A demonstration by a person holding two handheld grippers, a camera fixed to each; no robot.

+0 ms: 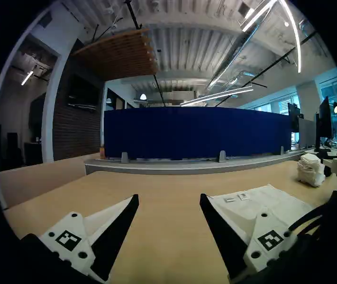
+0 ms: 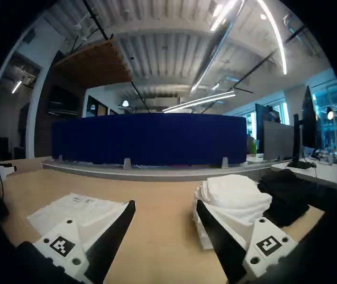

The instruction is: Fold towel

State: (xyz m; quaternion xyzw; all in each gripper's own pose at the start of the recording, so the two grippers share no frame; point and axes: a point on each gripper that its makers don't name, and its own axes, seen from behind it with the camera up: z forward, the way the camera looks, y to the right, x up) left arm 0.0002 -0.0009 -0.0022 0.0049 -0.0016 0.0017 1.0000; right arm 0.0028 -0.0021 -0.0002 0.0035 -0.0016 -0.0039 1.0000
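Above the pale wooden table [image 1: 159,184], left gripper [image 1: 168,196] and right gripper [image 2: 164,202] hover spread, empty, flanking the flat white cloth towel [image 1: 268,199], seemingly ready to fold.

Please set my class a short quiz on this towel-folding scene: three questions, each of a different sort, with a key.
1. True or false: the left gripper and the right gripper are both open and hold nothing.
2. In the right gripper view, what lies just right of the stack of folded towels? A. black cloth B. a red box C. a cup
3. Fill in: behind the table with the flat towel stands a ___ divider.
Key: 1 true; 2 A; 3 blue.
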